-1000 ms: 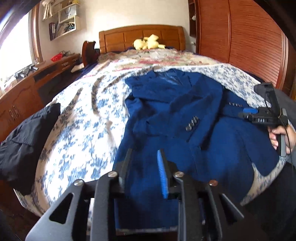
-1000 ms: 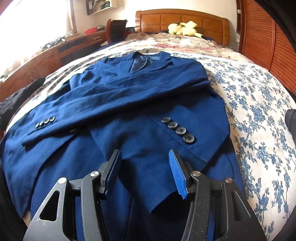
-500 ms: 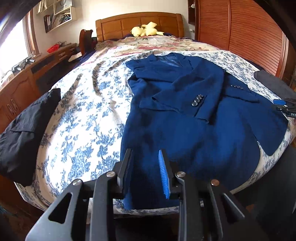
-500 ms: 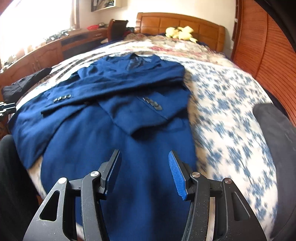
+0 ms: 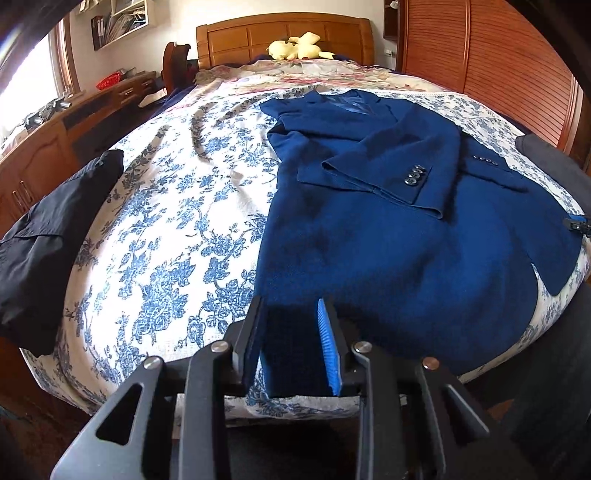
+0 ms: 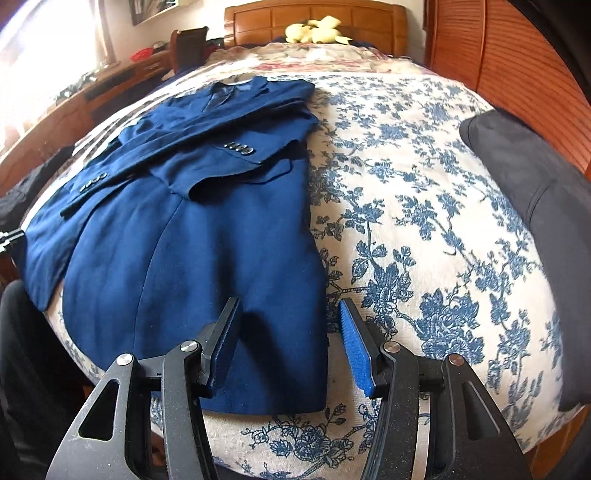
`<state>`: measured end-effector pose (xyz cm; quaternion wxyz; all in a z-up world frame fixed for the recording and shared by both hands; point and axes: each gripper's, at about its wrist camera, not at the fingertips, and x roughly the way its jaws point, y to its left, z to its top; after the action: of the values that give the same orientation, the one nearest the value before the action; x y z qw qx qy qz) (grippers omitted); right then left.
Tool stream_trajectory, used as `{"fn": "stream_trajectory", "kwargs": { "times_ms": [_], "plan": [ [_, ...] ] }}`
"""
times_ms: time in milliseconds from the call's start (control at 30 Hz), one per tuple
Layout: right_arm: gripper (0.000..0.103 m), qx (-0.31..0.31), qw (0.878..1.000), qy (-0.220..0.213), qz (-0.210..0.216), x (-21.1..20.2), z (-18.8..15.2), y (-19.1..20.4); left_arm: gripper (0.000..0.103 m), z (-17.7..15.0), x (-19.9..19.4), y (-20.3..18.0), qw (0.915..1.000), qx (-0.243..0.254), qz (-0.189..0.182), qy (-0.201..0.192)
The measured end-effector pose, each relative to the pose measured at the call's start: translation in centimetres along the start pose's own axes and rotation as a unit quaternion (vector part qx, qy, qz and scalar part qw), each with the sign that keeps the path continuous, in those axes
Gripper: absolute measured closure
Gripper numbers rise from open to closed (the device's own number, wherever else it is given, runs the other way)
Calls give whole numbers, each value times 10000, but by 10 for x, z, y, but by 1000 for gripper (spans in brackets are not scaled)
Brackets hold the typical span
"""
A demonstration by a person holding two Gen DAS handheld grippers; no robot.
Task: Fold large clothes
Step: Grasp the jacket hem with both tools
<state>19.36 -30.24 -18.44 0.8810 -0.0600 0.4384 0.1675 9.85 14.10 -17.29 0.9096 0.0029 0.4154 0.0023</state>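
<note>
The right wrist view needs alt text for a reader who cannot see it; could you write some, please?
A blue jacket lies flat on a floral bedspread, sleeves folded across its front. The open right gripper hovers over the jacket's near hem corner. A yellow soft toy sits by the headboard.

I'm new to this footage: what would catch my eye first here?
A blue suit jacket lies flat on the floral bedspread, its sleeves folded across its front. The left gripper and right gripper sit open at its hem's two near corners. A yellow plush toy rests by the headboard.
</note>
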Motion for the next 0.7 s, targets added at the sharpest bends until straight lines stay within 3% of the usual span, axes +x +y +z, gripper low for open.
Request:
{"fn": "stream_trajectory", "kwargs": {
  "times_ms": [67, 267, 367, 700],
  "plan": [
    [50, -15, 10000, 32, 59, 0, 2, 2, 76, 0, 1, 1, 10000, -12, -8, -21],
    [78, -107, 9990, 60, 437, -5, 8, 18, 75, -1, 2, 2, 10000, -43, 14, -83],
    [79, -149, 9977, -48, 661, -11, 8, 28, 73, -3, 0, 4, 9999, -51, 134, -76],
    [78, -165, 9990, 55, 408, -1, 4, 30, 70, -10, 0, 14, 9996, -251, -8, -128]
  ]
}}
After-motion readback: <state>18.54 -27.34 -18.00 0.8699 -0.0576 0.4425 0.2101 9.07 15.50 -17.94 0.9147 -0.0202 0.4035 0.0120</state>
